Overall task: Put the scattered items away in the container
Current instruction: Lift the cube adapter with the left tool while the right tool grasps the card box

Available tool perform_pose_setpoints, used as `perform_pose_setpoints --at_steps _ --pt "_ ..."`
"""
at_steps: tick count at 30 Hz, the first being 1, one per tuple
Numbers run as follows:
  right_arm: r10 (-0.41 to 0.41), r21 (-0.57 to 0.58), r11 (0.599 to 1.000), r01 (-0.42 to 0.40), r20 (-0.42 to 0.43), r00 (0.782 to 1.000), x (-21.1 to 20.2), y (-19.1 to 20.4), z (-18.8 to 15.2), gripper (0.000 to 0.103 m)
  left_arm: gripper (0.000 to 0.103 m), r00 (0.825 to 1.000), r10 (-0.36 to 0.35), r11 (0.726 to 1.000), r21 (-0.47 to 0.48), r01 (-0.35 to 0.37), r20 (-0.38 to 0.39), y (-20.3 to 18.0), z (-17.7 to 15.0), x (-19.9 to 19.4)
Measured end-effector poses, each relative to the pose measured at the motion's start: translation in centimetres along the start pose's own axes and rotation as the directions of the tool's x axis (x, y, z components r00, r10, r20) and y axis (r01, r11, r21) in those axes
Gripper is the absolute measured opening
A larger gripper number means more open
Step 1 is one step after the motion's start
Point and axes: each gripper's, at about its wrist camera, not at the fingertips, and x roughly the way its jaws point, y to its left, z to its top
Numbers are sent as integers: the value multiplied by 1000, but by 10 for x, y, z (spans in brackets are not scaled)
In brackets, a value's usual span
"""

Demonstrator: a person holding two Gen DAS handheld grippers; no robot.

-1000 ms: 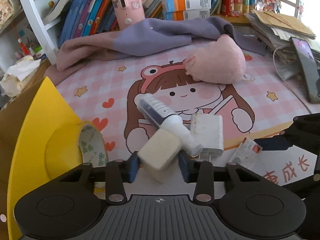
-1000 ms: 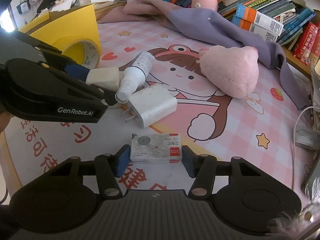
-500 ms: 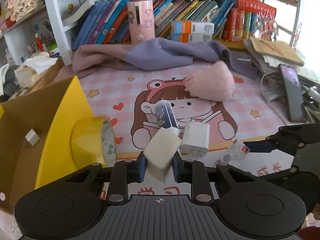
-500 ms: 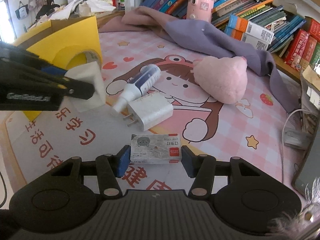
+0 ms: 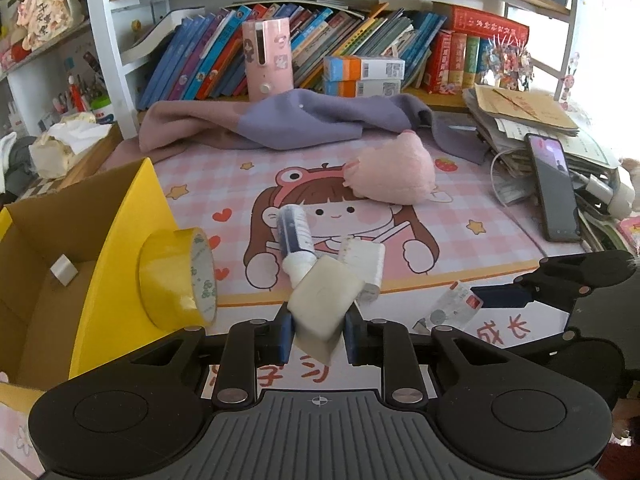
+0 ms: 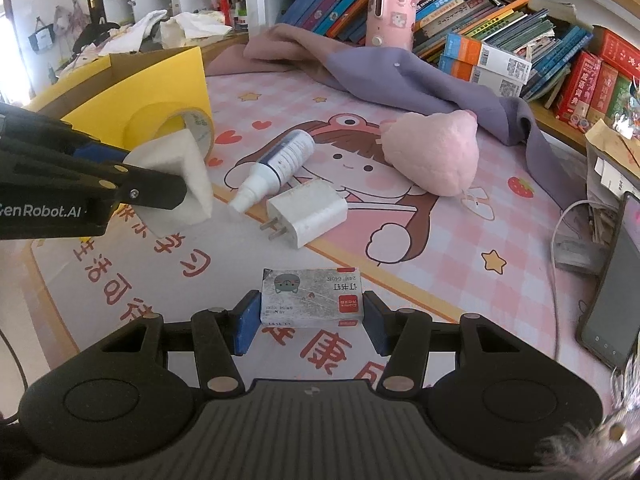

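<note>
Container (image 5: 120, 216) — the yellow cardboard box sits open at the left edge of your tabletop (image 5: 496, 236), one flap leaning up, a small pale block lying on its floor. The tabletop carries a pink cartoon mat; behind it a bookshelf (image 5: 360, 56) and a crumpled purple-pink cloth (image 5: 304, 124).

Scattered items, largest down:
- pink plush (image 6: 436, 156), resting on the mat near the cloth.
- yellow tape roll (image 5: 176, 280), on its edge, leaning against the box flap.
- spray bottle (image 6: 280, 164), lying flat, nozzle toward you, just beside the charger.
- white charger (image 6: 308, 212), lying flat, prongs pointing left in the right wrist view.
- white sponge block (image 5: 324, 304) — clamped tilted in your left claw (image 5: 316, 330), clear of the mat and near the box flap.
- staple box (image 6: 312, 302), flat and label-up between the fingers of your right claw (image 6: 310, 316).

Left claw: closed on the sponge block, pads (image 5: 285, 336) pressing both sides and squeezing it in.
Right claw: the blue pads sit at both ends of the staple box. The left pad looks to be touching and the right one stands just beside, so a full grip you cannot tell from these views. Whether the staple box is off the mat is unclear too.

A phone (image 5: 554, 188) lies on papers at the far right.
</note>
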Motion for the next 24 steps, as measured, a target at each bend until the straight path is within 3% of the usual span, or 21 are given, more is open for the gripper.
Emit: perform_pose_setpoints --at_steps 16,24 --pt "8 -9 1000 -8 -1 1000 -9 5 -10 51 23 1000 -3 1000 -8 3 -5 -7 -9 -8" --pt "-33 -20 999 33 10 999 -21 8 -12 51 23 999 -35 999 -20 36 34 -5 -12 -15"
